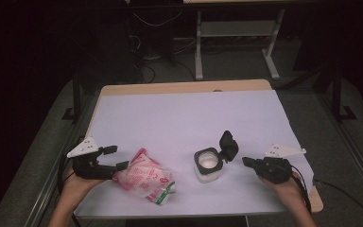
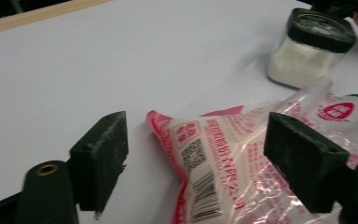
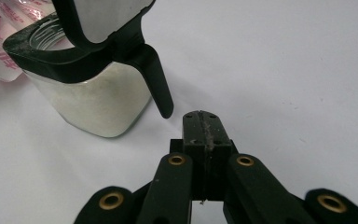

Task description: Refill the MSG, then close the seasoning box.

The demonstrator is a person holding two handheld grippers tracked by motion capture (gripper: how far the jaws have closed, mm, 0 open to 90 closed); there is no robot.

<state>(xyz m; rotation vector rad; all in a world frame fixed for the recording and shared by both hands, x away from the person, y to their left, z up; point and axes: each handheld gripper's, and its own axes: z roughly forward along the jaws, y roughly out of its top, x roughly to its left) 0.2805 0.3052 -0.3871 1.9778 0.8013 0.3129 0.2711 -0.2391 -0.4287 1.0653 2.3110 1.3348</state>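
dark room, grey floor (image 1: 246,66), white table legs (image 1: 199,47) behind.

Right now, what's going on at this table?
A person works with a claw in each hand over a white-covered table. The left claw stands open around one end of a pink-printed plastic bag lying flat; its pads are clear of the bag. The right claw is shut on nothing, resting just beside a glass jar of white powder. The jar's black flip lid stands open, and the claw's tip sits near the lid's tab.
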